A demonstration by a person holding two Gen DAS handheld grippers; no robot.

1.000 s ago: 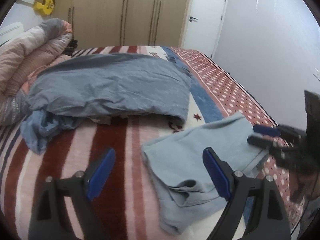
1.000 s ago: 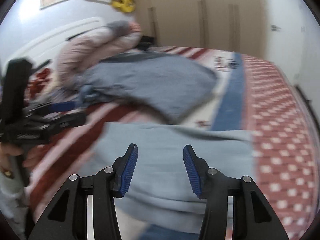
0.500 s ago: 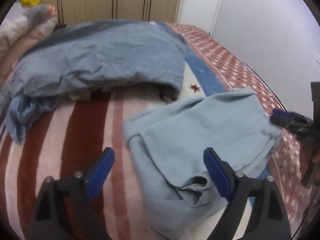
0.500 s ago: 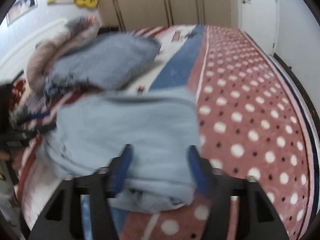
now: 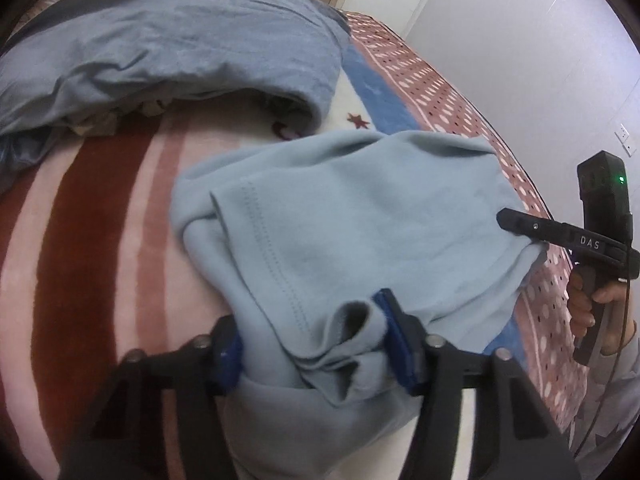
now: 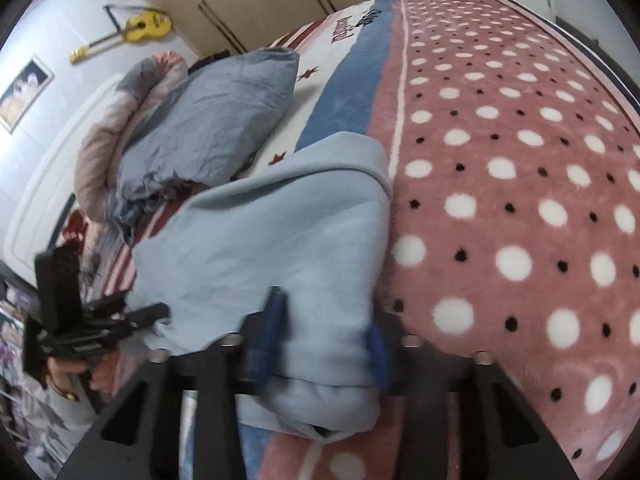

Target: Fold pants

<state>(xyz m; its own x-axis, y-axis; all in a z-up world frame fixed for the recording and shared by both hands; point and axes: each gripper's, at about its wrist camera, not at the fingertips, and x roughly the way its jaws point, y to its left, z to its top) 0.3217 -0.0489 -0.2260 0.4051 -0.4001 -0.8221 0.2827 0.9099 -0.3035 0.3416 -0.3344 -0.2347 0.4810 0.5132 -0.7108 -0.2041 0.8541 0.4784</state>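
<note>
Light blue pants (image 5: 360,208) lie bunched on the bed near its front edge; they also show in the right wrist view (image 6: 272,240). My left gripper (image 5: 312,344) is open, its blue pads on either side of a bunched hem at the near left end of the pants. My right gripper (image 6: 324,328) is open, its jaws astride the near right edge of the pants. In the left wrist view the right gripper (image 5: 520,228) reaches over the pants' right edge. In the right wrist view the left gripper (image 6: 152,312) sits at the pants' left edge.
A grey-blue duvet (image 5: 172,40) lies heaped behind the pants, with a pink quilt (image 6: 104,152) beyond it. The bed's blanket is striped on the left (image 5: 80,220) and dotted pink on the right (image 6: 520,180). A wardrobe, a door and a yellow guitar (image 6: 140,28) stand at the far wall.
Both grippers moved down and forward onto the pants. The left jaws now straddle the bunched hem, the right jaws straddle the right edge. The left jaws stand narrower than before.
</note>
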